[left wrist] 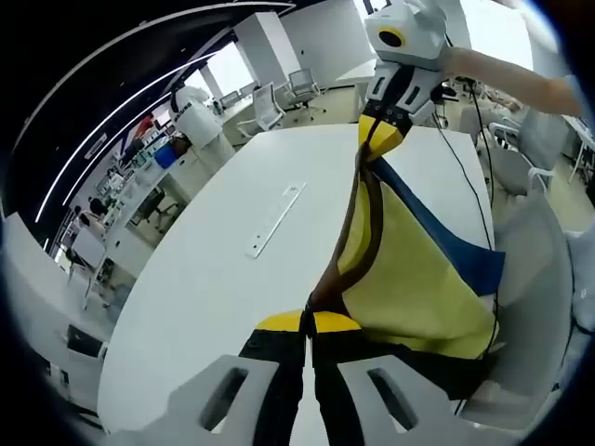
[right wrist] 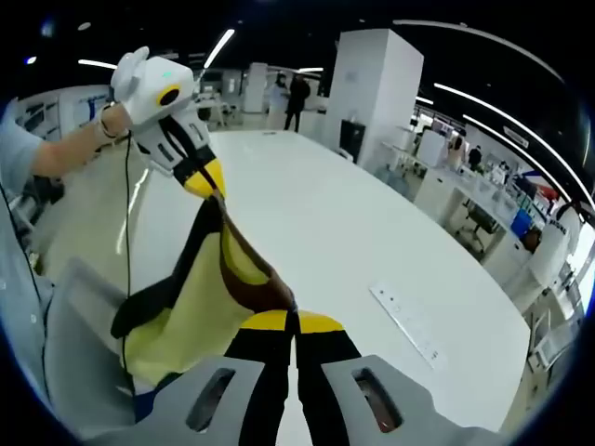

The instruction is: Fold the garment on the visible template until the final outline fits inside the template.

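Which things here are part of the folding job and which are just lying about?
Job:
- garment, yellow, blue and brown, held up between both tools
- left tool, shut on the garment
- right tool, shut on the garment
- white table

Lying about:
- flat panel set in the tabletop
- office chairs

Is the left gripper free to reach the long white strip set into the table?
Probably not yet: the left gripper is shut on the yellow garment, stretched to the right gripper. The white strip itself lies uncovered on the table.
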{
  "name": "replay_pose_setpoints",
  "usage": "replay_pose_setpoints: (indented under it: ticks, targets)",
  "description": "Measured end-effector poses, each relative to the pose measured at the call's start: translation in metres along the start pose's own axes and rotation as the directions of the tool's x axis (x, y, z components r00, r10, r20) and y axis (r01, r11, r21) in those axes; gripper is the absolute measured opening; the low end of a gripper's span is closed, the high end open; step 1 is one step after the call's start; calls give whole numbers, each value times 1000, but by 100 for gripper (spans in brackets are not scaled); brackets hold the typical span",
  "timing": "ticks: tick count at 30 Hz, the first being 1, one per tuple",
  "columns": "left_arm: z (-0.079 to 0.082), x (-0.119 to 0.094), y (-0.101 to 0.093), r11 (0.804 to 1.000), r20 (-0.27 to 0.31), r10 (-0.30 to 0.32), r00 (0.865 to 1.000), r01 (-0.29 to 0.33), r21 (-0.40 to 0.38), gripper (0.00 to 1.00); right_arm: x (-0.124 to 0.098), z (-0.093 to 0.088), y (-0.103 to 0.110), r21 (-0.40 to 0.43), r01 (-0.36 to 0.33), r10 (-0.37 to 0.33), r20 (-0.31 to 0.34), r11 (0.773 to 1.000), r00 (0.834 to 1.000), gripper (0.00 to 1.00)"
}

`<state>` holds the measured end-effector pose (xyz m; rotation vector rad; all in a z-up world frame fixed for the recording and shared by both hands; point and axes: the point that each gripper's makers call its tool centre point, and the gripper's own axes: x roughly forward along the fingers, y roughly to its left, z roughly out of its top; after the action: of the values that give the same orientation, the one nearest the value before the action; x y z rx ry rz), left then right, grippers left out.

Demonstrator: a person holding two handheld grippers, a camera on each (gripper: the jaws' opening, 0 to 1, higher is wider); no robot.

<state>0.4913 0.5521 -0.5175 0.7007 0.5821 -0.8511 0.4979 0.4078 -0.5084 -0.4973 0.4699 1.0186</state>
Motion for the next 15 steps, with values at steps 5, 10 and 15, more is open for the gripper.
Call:
replay_pose_setpoints:
  ticks: [5,10,15]
  targets:
    - [-11,16,8,999,-19,-8,1000,8,-40,0,16,-5,-15,13,1,-1,-15,1000,1000,1]
    - [-20,28,11,997,-29,-3,1000,1,-74,0,29,-11,-20,21,14,-14,-24,1000,1000,1]
    - [-22,37,15,995,-29,1,1000,-4,-104,0,40,-18,-31,31,38,-37,-36,999,999,1]
